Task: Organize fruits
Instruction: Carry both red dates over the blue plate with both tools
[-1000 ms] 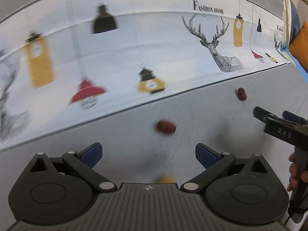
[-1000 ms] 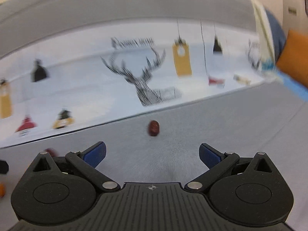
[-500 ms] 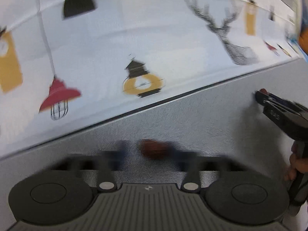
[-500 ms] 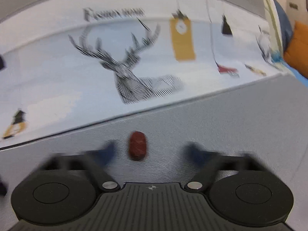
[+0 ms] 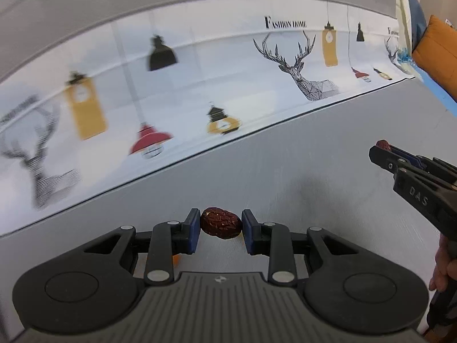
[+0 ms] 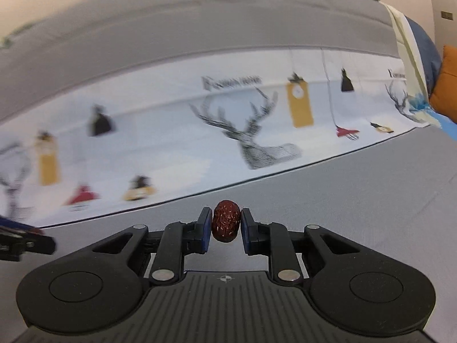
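Left wrist view: the left gripper is clenched on a wrinkled red date, held lengthwise between its blue pads above the grey table. An orange bit peeks out below the left finger, perhaps another fruit. At the right edge, the right gripper pinches a second date.

Right wrist view: the right gripper grips that date upright, with the printed cloth behind it.
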A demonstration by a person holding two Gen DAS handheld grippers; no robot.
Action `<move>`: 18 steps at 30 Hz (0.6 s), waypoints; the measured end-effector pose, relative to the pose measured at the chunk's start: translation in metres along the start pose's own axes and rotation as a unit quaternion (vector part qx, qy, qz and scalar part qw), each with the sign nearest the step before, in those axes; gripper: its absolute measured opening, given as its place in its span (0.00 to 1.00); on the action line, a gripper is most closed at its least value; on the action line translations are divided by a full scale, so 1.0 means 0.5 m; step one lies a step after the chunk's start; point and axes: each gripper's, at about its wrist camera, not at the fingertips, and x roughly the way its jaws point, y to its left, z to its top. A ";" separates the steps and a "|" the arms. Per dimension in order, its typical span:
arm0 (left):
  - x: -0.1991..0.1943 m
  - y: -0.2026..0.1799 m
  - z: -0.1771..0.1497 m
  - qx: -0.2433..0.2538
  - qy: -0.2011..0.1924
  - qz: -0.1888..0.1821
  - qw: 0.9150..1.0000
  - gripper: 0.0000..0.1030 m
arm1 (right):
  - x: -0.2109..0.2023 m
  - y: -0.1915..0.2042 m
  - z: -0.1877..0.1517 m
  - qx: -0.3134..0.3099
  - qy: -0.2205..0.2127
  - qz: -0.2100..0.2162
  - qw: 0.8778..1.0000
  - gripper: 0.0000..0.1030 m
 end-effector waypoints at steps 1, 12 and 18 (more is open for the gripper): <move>-0.038 0.008 -0.019 -0.002 -0.002 0.003 1.000 0.33 | -0.037 0.015 -0.003 -0.002 -0.003 0.008 1.000 0.22; -0.403 0.108 -0.237 -0.047 -0.054 0.065 0.995 0.33 | -0.402 0.181 -0.053 -0.065 -0.042 0.093 0.993 0.22; -0.532 0.161 -0.368 -0.078 -0.050 0.092 0.991 0.33 | -0.531 0.256 -0.099 -0.061 0.005 0.168 0.984 0.22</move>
